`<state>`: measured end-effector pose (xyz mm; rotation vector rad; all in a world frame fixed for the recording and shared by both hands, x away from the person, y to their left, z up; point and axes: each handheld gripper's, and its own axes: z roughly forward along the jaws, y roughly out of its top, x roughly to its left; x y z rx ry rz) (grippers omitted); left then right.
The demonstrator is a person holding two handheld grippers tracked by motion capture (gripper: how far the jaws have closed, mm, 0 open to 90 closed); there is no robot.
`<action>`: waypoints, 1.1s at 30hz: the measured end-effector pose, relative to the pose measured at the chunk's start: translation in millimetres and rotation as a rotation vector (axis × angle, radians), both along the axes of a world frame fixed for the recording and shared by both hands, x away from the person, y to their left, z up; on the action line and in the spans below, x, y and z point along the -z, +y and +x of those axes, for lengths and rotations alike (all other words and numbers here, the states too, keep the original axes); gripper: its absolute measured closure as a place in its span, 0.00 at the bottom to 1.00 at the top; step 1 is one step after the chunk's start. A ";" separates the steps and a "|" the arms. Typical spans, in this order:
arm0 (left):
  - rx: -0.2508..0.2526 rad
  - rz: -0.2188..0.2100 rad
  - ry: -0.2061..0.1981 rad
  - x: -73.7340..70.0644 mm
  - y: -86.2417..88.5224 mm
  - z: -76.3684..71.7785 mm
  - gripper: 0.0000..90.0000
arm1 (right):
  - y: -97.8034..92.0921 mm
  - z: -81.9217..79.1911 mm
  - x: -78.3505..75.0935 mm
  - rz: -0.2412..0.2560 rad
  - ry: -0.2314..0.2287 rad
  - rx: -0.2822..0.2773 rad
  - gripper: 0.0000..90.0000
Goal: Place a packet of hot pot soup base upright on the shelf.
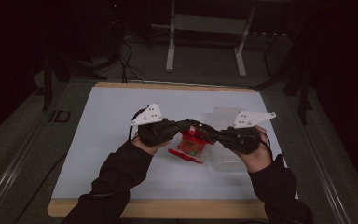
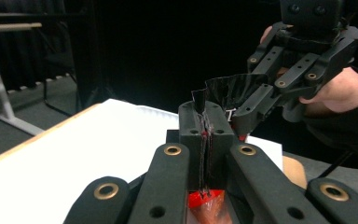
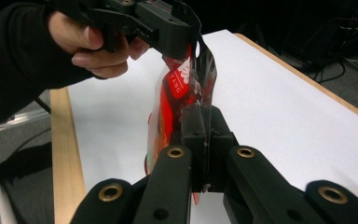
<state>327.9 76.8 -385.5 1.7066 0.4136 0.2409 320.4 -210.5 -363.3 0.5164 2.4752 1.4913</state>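
Observation:
A red and clear snack bag (image 1: 193, 143) hangs above the middle of the white table (image 1: 112, 140), held between both grippers. My left gripper (image 1: 186, 126) is shut on the bag's top edge from the left, and in the left gripper view its jaws (image 2: 205, 123) pinch the thin film (image 2: 221, 88). From the right, my right gripper (image 1: 208, 134) is shut on the opposite side of the top. The right gripper view has its jaws (image 3: 205, 123) closed on the film of the bag (image 3: 186, 84), with the left gripper (image 3: 182, 44) clamped just above.
A red strip (image 1: 185, 156) lies on the table under the bag. A clear plastic container (image 1: 226, 161) sits by the right hand, and another translucent piece (image 1: 221, 112) lies behind the grippers. Beyond the table stands a metal frame (image 1: 205, 37).

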 end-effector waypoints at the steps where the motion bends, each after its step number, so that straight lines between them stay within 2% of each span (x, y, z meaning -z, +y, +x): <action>1: 0.000 0.000 0.000 0.0 0.0 0.0 0.98 | -0.1 0.3 -1.1 -0.005 -0.001 -0.004 1.00; 4: 0.007 0.007 -0.008 -6.1 -0.2 0.1 0.95 | -2.5 3.2 -9.2 -0.018 -0.003 -0.036 1.00; 6: 0.008 0.012 -0.038 -9.2 -0.2 -1.4 0.93 | -4.1 3.8 -13.3 -0.022 -0.010 -0.046 1.00; 9: 0.017 0.018 -0.053 -13.9 2.3 -2.6 0.83 | -7.7 4.4 -19.7 -0.027 -0.024 -0.053 1.00; 11: 0.028 0.011 -0.042 -16.8 5.0 -3.0 0.70 | -9.9 4.6 -23.0 -0.036 -0.030 -0.050 1.00; 13: 0.030 0.007 -0.041 -20.0 8.1 -4.7 0.66 | -13.9 5.8 -26.6 -0.032 -0.039 -0.049 1.00; 15: 0.032 0.001 -0.017 -22.8 11.4 -6.0 0.51 | -18.1 7.3 -30.2 -0.027 -0.042 -0.047 1.00; 18: 0.027 0.007 -0.010 -24.0 14.7 -8.2 0.32 | -22.2 8.3 -33.8 -0.029 -0.052 -0.047 1.00; 20: 0.023 0.025 0.018 -23.3 22.4 -10.0 0.22 | -28.1 10.3 -37.6 -0.031 -0.057 -0.048 1.00; 21: 0.023 0.025 0.018 -23.3 22.4 -10.0 0.17 | -28.1 10.3 -37.6 -0.031 -0.057 -0.048 1.00; 22: 0.019 0.045 0.017 -21.4 29.2 -11.9 0.14 | -32.8 12.8 -39.4 -0.039 -0.061 -0.050 1.00; 23: 0.019 0.045 0.017 -21.4 29.2 -11.9 0.13 | -35.3 14.5 -39.8 -0.046 -0.065 -0.056 1.00; 24: -0.010 0.050 0.028 -18.6 36.4 -13.7 0.12 | -37.1 16.0 -40.0 -0.044 -0.063 -0.058 1.00; 25: -0.010 0.050 0.028 -18.6 36.4 -13.7 0.09 | -37.1 16.0 -40.0 -0.044 -0.063 -0.058 1.00; 26: -0.044 0.051 0.017 -14.7 43.0 -16.2 0.06 | -42.4 20.1 -39.8 -0.034 -0.056 -0.057 1.00; 28: -0.080 0.068 0.020 -10.1 50.5 -18.8 0.01 | -48.4 24.4 -39.6 -0.037 -0.070 -0.050 1.00; 31: -0.097 0.074 0.026 -7.4 53.9 -20.2 0.01 | -50.6 25.9 -39.3 -0.038 -0.082 -0.057 1.00; 32: -0.123 0.102 0.046 1.8 65.1 -25.8 0.01 | -59.9 31.8 -38.3 -0.042 -0.131 -0.061 1.00; 33: -0.127 0.107 0.054 4.4 68.3 -27.9 0.01 | -62.5 33.6 -38.2 -0.047 -0.148 -0.051 1.00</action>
